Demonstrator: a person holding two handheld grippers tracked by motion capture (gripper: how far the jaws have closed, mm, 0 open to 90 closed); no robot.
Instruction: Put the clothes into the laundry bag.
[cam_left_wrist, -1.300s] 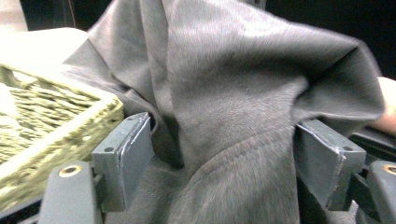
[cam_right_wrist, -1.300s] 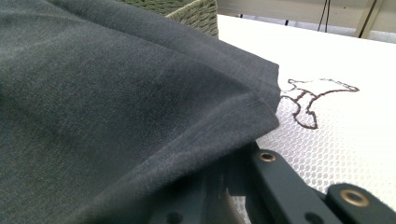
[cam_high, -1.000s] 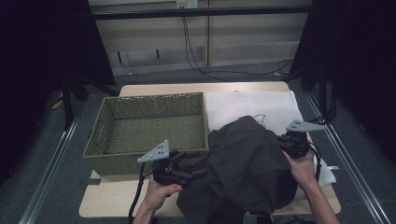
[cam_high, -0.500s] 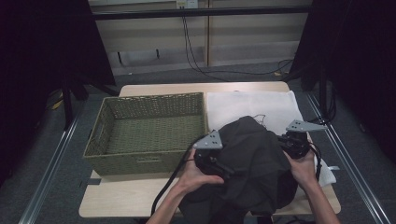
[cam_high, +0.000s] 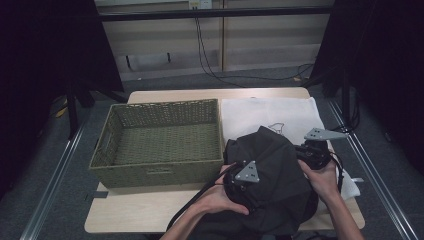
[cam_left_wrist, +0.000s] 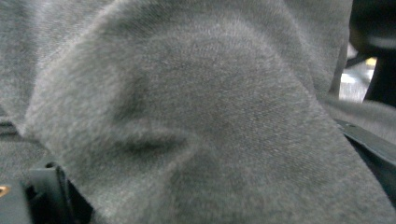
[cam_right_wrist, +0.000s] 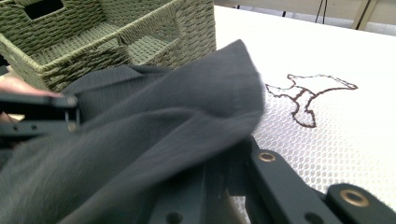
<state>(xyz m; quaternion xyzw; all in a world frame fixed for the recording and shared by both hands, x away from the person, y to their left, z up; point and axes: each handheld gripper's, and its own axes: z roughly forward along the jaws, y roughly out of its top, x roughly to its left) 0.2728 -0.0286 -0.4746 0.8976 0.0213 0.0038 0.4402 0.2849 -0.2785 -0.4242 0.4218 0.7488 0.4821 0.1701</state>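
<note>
High view: right hand-held gripper clamps dark cloth beside basket; left hand-held gripper just spread

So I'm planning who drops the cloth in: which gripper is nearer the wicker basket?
Left. The left gripper sits by the wicker basket's front right corner; the right gripper is across the dark cloth, farther away.

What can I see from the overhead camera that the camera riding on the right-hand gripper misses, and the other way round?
The high view alone takes in the whole table, the floor around it, both forearms and the right gripper's grey three-cornered plate. The right gripper view alone brings out close detail: the honeycomb texture of the white cloth and the right gripper shut on the dark garment. Both share the garment, the woven basket, the cloth's dark outline drawing and the left gripper.
</note>
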